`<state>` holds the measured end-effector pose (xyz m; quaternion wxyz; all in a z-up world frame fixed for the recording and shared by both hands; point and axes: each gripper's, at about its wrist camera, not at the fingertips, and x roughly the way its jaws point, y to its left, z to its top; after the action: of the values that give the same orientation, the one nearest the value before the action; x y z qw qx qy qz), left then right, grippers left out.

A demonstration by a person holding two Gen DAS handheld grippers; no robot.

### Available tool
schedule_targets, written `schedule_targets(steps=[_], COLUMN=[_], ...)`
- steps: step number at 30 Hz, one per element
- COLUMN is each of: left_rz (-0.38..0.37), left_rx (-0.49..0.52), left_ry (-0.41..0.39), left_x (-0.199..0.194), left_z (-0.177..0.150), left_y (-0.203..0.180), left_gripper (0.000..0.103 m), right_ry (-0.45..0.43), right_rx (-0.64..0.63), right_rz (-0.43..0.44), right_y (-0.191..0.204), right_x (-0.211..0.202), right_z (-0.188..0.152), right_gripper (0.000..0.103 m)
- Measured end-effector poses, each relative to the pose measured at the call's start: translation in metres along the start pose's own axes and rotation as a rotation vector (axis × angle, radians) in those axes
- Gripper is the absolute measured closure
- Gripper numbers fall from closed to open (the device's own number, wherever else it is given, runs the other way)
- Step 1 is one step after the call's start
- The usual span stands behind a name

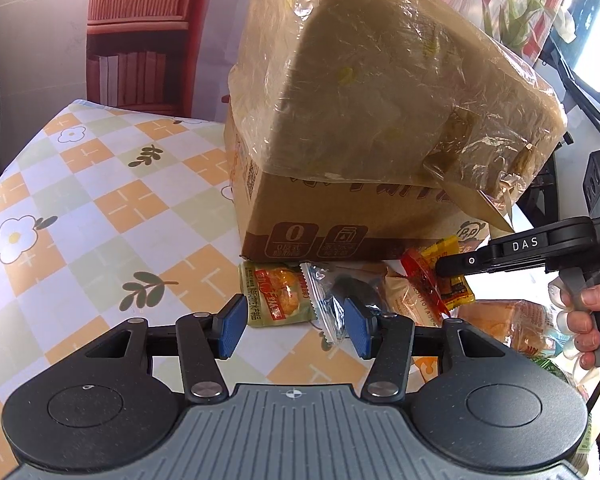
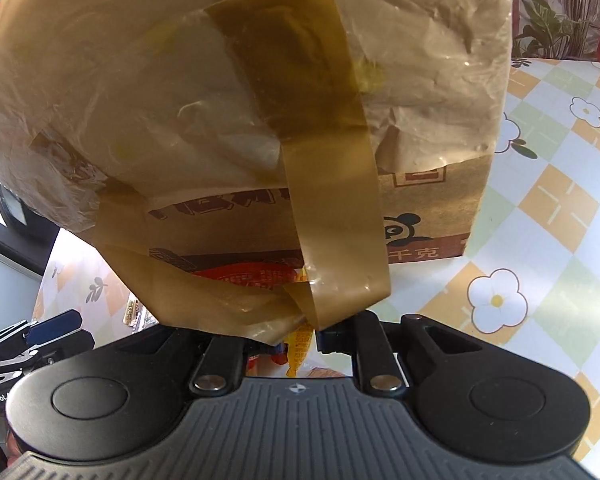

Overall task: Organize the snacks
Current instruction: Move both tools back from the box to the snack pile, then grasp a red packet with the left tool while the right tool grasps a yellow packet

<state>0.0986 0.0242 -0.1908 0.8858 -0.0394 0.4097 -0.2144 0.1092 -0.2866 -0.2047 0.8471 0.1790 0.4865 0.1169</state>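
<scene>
My left gripper [image 1: 296,330] is open, its blue pads [image 1: 234,330] low over the tablecloth. A green snack packet [image 1: 276,300] and a clear wrapper with a dark snack [image 1: 332,304] lie just beyond the gap. In the left wrist view my right gripper [image 1: 440,268] comes in from the right, shut on a yellow snack packet [image 1: 460,292], with a red packet [image 1: 424,280] against it. In the right wrist view the right gripper [image 2: 296,344] is mostly hidden behind hanging brown tape [image 2: 336,240]. The yellow packet [image 2: 300,348] shows between its fingers.
A cardboard box [image 1: 300,216] stands on the flowered tablecloth [image 1: 100,200], its taped flap [image 1: 380,80] leaning over the snacks. More packets, one of bread [image 1: 504,324], lie at the right by a person's hand [image 1: 584,320]. The left gripper [image 2: 52,328] shows at left.
</scene>
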Motion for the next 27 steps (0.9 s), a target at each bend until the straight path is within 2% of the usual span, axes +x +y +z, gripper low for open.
schedule_targets(steps=[4, 12, 17, 21, 27], left_rz=[-0.011, -0.036, -0.020, -0.001, -0.017], left_rx=[0.006, 0.031, 0.015, -0.009, 0.009], left_ry=[0.002, 0.006, 0.012, 0.008, 0.015], left_x=[0.000, -0.004, -0.003, 0.004, 0.027], left_z=[0.000, -0.004, -0.005, 0.002, 0.016], left_y=[-0.002, -0.009, -0.004, 0.003, -0.006], left_gripper=[0.048, 0.048, 0.048, 0.048, 0.049], right_ry=[0.003, 0.038, 0.015, -0.019, -0.068], right_rx=[-0.024, -0.035, -0.034, -0.041, -0.002], right_rz=[0.084, 0.174, 0.171, 0.136, 0.082], right_y=[0.011, 0.030, 0.032, 0.027, 0.013], right_x=[-0.008, -0.005, -0.009, -0.018, -0.024], right_z=[-0.004, -0.014, -0.013, -0.014, -0.013], right_gripper=[0.088, 0.088, 0.088, 0.088, 0.088])
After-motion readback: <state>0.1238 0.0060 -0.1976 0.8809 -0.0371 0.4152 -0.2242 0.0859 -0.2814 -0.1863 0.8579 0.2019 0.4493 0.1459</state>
